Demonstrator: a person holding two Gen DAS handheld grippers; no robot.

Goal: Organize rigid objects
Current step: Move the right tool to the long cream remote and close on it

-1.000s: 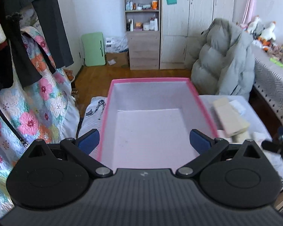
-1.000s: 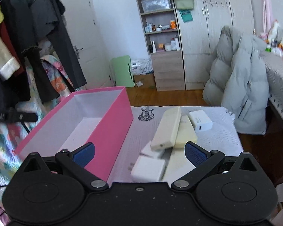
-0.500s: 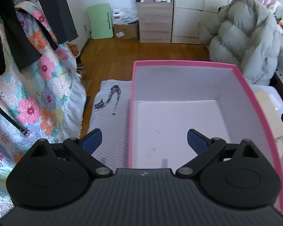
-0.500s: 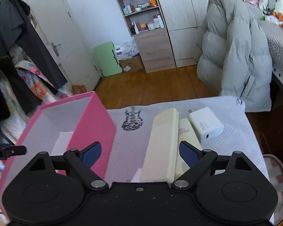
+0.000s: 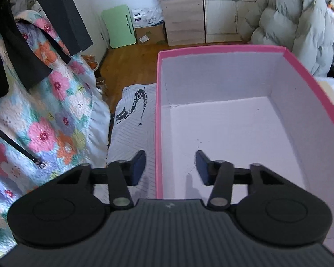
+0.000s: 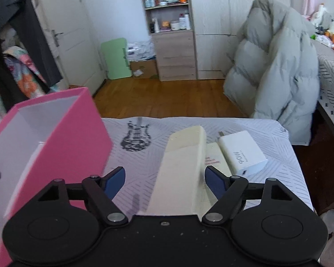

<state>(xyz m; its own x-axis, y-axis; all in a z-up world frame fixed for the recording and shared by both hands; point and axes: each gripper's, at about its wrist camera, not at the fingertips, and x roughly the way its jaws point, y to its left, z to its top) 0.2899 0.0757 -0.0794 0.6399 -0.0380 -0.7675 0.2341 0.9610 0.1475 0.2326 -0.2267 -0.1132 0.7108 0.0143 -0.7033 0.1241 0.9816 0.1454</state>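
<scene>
**Both grippers close in around the pink box**

The pink box is the landmark: an open, pink-walled carton with a pale, bare inside, standing on a counter covered by a striped cloth with a guitar print.

The left gripper straddles the box's left wall: one blue pad sits outside the box over the cloth, the other inside over the pale floor. Its jaws are closing with the wall between them, yet a gap shows on either side, so the pads do not yet press on it.

To the right of the box lie the rigid things. A long cream block lies nearest, running away from the right-wrist camera, one end propped on a flatter cream slab. Further right of the box, a white charger lies against that slab.

The right gripper points along the cream block, which lies between its jaws. These are closing too; the right pad looks just beside the block's edge, though blur there makes contact hard to judge, while the left pad stands clear.
</scene>
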